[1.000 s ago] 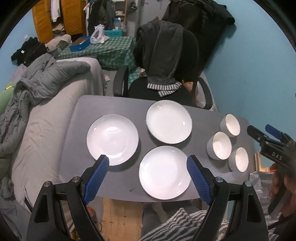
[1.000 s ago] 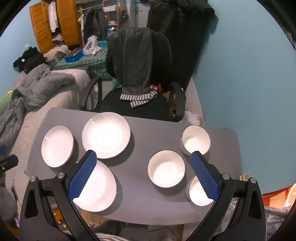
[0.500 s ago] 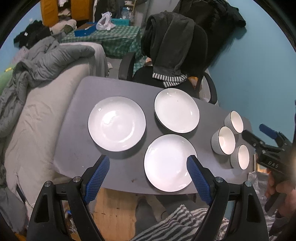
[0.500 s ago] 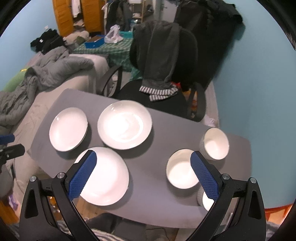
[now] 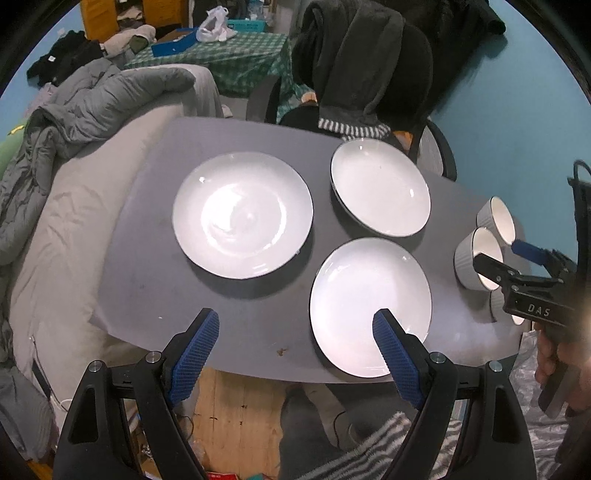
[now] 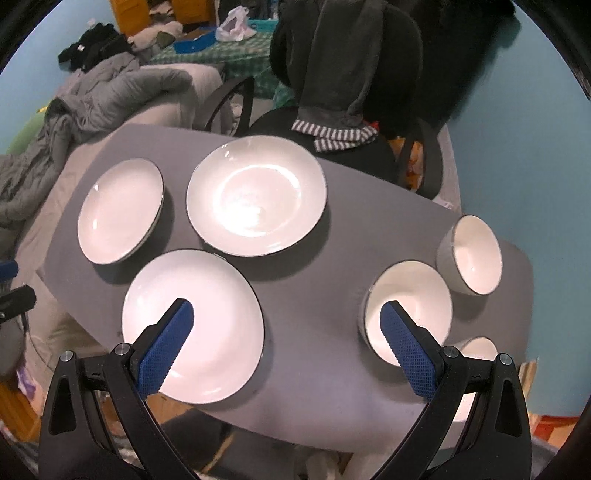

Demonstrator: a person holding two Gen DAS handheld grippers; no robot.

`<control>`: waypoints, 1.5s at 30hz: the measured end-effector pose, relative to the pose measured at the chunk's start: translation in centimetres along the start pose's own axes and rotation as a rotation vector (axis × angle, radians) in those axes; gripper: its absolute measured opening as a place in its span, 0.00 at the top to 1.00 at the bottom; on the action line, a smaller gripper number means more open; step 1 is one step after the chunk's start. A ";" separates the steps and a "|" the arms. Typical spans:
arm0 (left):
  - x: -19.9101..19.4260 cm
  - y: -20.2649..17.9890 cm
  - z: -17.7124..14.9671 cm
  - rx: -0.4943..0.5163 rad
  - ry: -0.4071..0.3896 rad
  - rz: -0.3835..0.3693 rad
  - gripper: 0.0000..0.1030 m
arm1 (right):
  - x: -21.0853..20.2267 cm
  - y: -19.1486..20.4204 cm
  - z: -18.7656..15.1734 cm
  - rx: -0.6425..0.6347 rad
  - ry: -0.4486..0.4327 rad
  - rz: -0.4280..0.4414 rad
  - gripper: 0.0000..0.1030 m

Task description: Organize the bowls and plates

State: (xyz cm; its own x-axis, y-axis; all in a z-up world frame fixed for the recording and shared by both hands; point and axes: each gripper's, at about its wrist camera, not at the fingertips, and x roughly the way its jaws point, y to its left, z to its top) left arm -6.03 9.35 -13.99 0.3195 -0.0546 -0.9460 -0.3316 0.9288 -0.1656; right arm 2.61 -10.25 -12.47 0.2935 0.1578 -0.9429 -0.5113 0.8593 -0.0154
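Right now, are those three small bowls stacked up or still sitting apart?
Apart. The far bowl, middle bowl and near bowl each sit upright and empty on the grey table, none nested. Both claws hang open above.

Setting: lived-in home bedroom | Evidence: bed with rumpled grey duvet (image 5: 92, 99), clothes draped over office chair (image 5: 365, 62), wooden wardrobe (image 6: 192, 11), checked tablecloth (image 5: 240, 55)

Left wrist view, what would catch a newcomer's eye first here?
Three white plates form a triangle on the grey table, with small white bowls clustered at its right end. The left gripper hovers open at the near edge, and the right gripper hangs over the bowls.
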 end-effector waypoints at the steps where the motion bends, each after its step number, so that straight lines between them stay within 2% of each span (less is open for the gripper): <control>1: 0.3 -0.1 -0.1 0.004 0.002 0.004 0.15 | 0.7 0.3 0.0 -0.006 0.014 -0.004 0.02; 5: 2.1 -0.2 -0.7 0.048 0.002 0.021 0.15 | 2.9 0.9 0.2 -0.004 0.067 -0.016 0.03; 8: 3.3 -0.3 -1.0 0.065 0.025 0.017 0.15 | 3.9 1.0 0.1 0.007 0.088 0.010 0.06; 17: 6.5 0.3 -1.5 0.019 0.087 -0.026 0.15 | 6.7 0.3 -0.6 0.023 0.168 0.064 0.07; 21: 7.8 0.3 -1.9 0.018 0.107 -0.025 0.15 | 8.0 -0.2 -1.1 0.050 0.207 0.089 0.11; 24: 8.5 0.2 -2.1 0.017 0.124 -0.026 0.15 | 8.7 -0.5 -1.4 0.071 0.230 0.104 0.18; 29: 9.4 0.1 -2.2 -0.013 0.146 -0.043 0.15 | 9.6 -0.5 -1.8 0.072 0.263 0.130 0.21; 32: 10.2 0.0 -2.3 -0.049 0.177 -0.051 0.15 | 10.2 -0.6 -1.8 0.062 0.282 0.140 0.27; 36: 11.3 -0.5 -2.4 -0.087 0.207 -0.058 0.15 | 11.2 -0.5 -2.3 0.066 0.306 0.155 0.43; 38: 11.7 -0.5 -2.5 -0.090 0.221 -0.058 0.15 | 11.5 -0.7 -2.6 0.072 0.317 0.163 0.47; 40: 12.0 -0.7 -2.6 -0.092 0.228 -0.061 0.17 | 11.9 -0.8 -2.9 0.074 0.327 0.178 0.62; 42: 12.2 -0.8 -2.7 -0.092 0.236 -0.067 0.20 | 12.1 -0.9 -3.0 0.075 0.339 0.184 0.72; 45: 12.6 -0.9 -2.4 -0.084 0.243 -0.066 0.23 | 12.4 -1.2 -3.3 0.081 0.343 0.202 0.73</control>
State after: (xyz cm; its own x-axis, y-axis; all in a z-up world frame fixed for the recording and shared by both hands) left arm -3.80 6.92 -26.37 0.1240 -0.2100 -0.9698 -0.3927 0.8871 -0.2423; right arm 4.21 -10.97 -25.30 -0.0997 0.1679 -0.9807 -0.4617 0.8653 0.1951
